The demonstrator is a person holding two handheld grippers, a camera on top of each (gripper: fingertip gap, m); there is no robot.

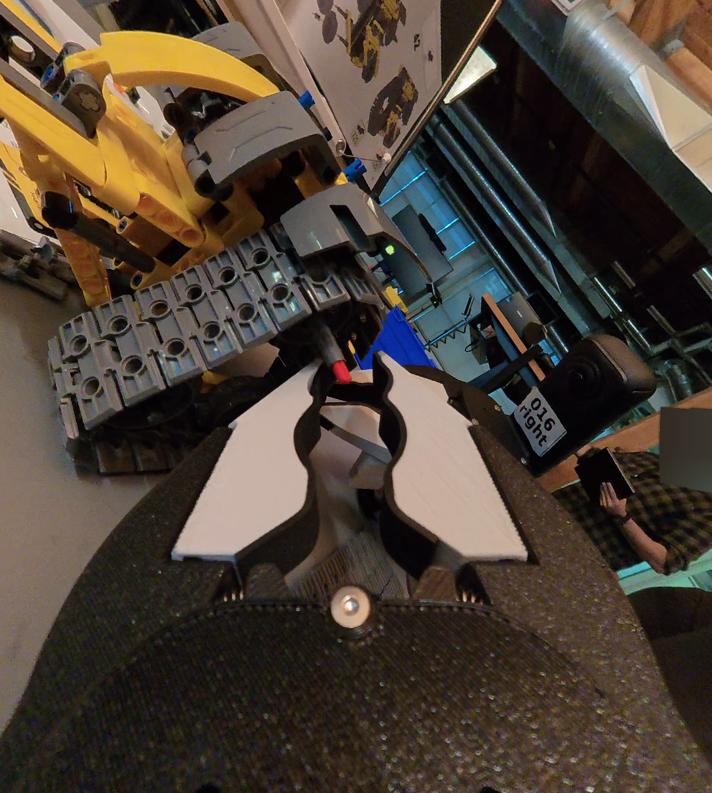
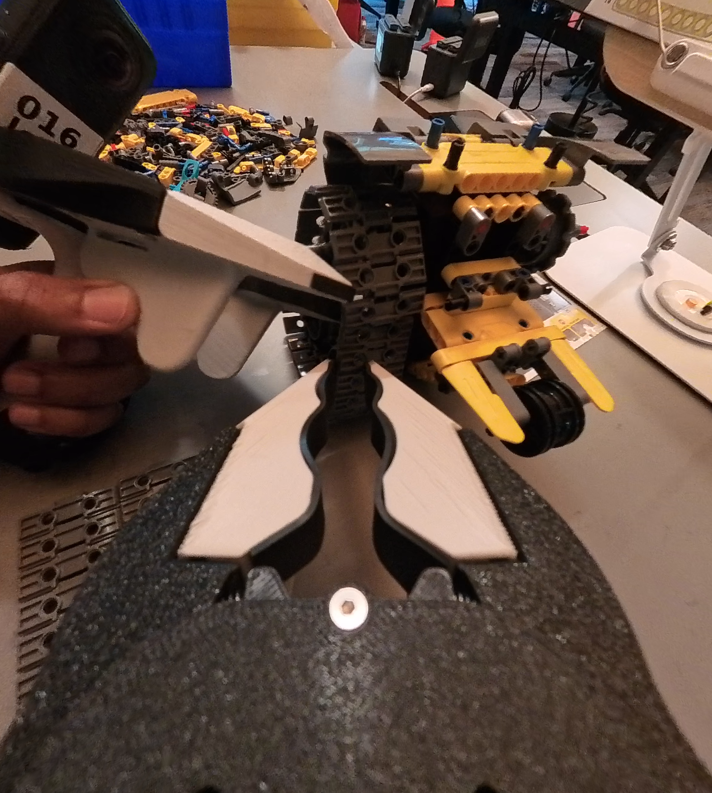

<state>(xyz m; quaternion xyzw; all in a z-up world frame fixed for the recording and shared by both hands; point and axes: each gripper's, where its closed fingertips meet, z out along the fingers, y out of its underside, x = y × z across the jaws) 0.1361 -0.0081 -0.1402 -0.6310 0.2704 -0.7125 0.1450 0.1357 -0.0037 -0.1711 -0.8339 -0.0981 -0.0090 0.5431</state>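
A: The right gripper (image 2: 349,377) has its jaws closed on the lower end of the grey track (image 2: 373,274), which runs around the side of the yellow tracked vehicle model (image 2: 487,223). The model stands tipped up on the grey table (image 2: 603,493).

B: And the left gripper (image 1: 347,377)?

A: Its jaws are nearly pressed together. The tips meet the track from the side, beside a small red-tipped pin (image 1: 339,369), but whether they pinch anything cannot be told from either view.

B: What could go wrong?

A: Probably the track links could snap apart if the right gripper pulls too hard. The model also looks unstable on its end; a push from the left could tip it over onto the front roller (image 2: 551,416).

B: What lies around it?

A: A pile of loose parts (image 2: 216,141) lies further back on the table, and separate track strips (image 2: 58,558) lie flat near the right gripper. A white lamp base (image 2: 689,309) rests at the right side. An instruction sheet (image 1: 371,64) stands behind the model. The room is like a workshop, with metal ducts (image 1: 603,55) overhead and a person in a checked shirt (image 1: 667,515) far off.
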